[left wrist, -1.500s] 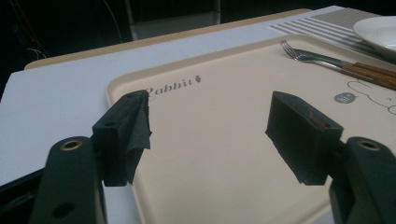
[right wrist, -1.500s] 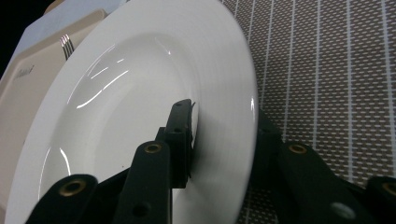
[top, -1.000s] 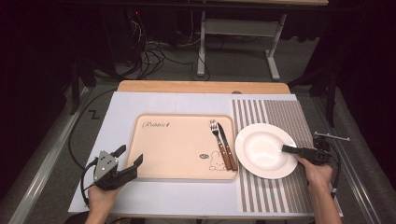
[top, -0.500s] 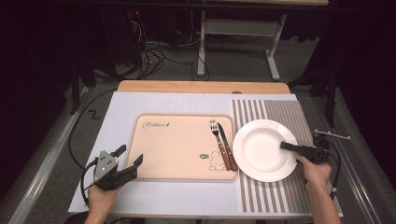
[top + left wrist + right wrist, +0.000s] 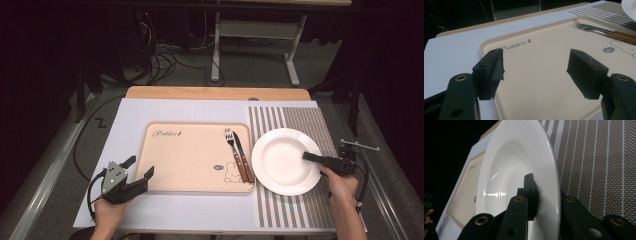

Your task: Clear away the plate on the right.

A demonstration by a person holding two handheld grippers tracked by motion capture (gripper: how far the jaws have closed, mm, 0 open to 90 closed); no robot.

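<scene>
The table (image 5: 150, 112) carries a pale sheet across most of its top, with a wooden strip along the 12 o'clock edge. A striped mat (image 5: 305, 120) lies on the 3 o'clock part of the table.

The tray (image 5: 190, 160) sits at the centre of the table, long side running 9 to 3 o'clock, with the word "Rabbit" printed near its 10 o'clock corner and a small rabbit drawing near its 4 o'clock corner. In the left gripper view the tray (image 5: 544, 75) lies beyond the jaws.

The plate (image 5: 280, 160) is white and round. It sits on the mat just beside the 3 o'clock edge of the tray; whether its 9 o'clock rim overlaps the tray edge cannot be told. In the right gripper view the plate (image 5: 524, 155) rim runs between the jaws.

The right gripper (image 5: 312, 156) enters from 4 o'clock and is clamped on the plate rim at the plate's 3 o'clock side, one jaw inside the rim and one under it. Its jaws have just been closing on that rim.

The left gripper (image 5: 139, 170) is at 7 o'clock of the tray, near its corner. Its jaws stand apart, nothing between them.

A fork (image 5: 234, 150) and a knife (image 5: 244, 159) lie side by side on the tray's 3 o'clock end, handles toward 5 o'clock.
</scene>
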